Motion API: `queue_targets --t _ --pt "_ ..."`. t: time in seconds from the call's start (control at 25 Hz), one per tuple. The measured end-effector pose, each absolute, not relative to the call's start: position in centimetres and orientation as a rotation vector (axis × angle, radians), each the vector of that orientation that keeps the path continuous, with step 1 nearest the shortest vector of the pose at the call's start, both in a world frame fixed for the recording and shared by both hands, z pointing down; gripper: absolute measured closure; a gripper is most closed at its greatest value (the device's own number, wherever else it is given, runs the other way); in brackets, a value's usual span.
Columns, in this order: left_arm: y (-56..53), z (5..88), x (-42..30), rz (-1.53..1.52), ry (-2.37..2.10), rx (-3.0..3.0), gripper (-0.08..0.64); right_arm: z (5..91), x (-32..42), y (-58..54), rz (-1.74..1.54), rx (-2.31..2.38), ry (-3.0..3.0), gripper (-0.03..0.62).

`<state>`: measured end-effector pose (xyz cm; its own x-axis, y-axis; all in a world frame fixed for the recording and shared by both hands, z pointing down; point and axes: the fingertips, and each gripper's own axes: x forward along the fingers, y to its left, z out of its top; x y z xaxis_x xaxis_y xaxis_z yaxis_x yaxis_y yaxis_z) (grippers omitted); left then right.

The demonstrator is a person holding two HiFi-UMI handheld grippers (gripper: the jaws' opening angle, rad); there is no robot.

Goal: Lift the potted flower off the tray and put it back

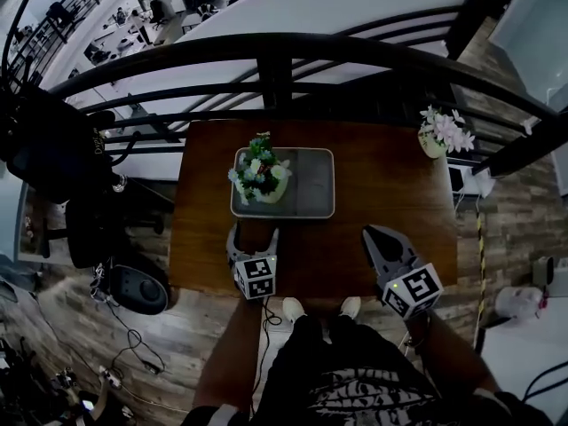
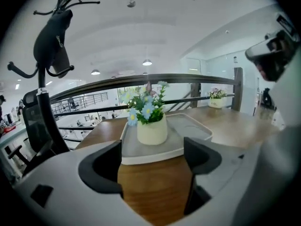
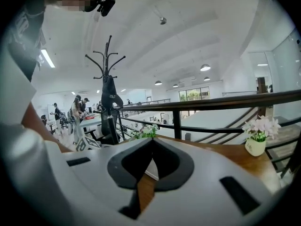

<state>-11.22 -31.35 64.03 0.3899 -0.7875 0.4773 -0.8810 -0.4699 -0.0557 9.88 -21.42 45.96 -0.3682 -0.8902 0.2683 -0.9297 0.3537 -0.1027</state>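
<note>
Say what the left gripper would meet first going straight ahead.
Likely the near rim of the tray, with the potted flower just behind it; how high the left gripper rides is unclear.

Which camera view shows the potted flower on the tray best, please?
The left gripper view: the potted flower stands close, side-on, pot and blooms clear. The head view shows it small from above; the right gripper view, only leaves.

- An open-plan office is shown, viewed from a raised gallery edged by a dark railing (image 1: pixel 284 47).
- Desks (image 1: pixel 120 29) are seen on the floor below, with people (image 3: pixel 76 108) at them.
- A coat stand (image 3: pixel 108 55) and an office chair (image 1: pixel 89 229) are set beside a wooden table (image 1: pixel 390 202).
- Round ceiling lights (image 3: pixel 205 68) are fitted overhead.
</note>
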Motion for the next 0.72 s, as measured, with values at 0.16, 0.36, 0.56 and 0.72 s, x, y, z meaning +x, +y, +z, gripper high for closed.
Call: queue_targets --t 0.16,0.36,0.56,0.72 --pt "-26.9 57.6 -9.1 0.527 -1.497 2.452 0.26 45.7 11.4 -20.9 0.377 1.653 -2.48 0.594" --pt "-24.0 48.8 -4.3 0.243 -1.467 2.566 0.49 44.9 12.6 -20.2 0.349 1.624 -2.524 0.594" --pt "-22.0 44.3 -0.7 0.115 -1.39 2.59 0.552 44.0 12.4 -19.1 0.324 1.6 -2.571 0.594" --pt "-21.0 43.7 1.2 0.12 -1.371 2.6 0.552 43.7 11.9 -18.0 0.292 1.587 -2.586 0.594"
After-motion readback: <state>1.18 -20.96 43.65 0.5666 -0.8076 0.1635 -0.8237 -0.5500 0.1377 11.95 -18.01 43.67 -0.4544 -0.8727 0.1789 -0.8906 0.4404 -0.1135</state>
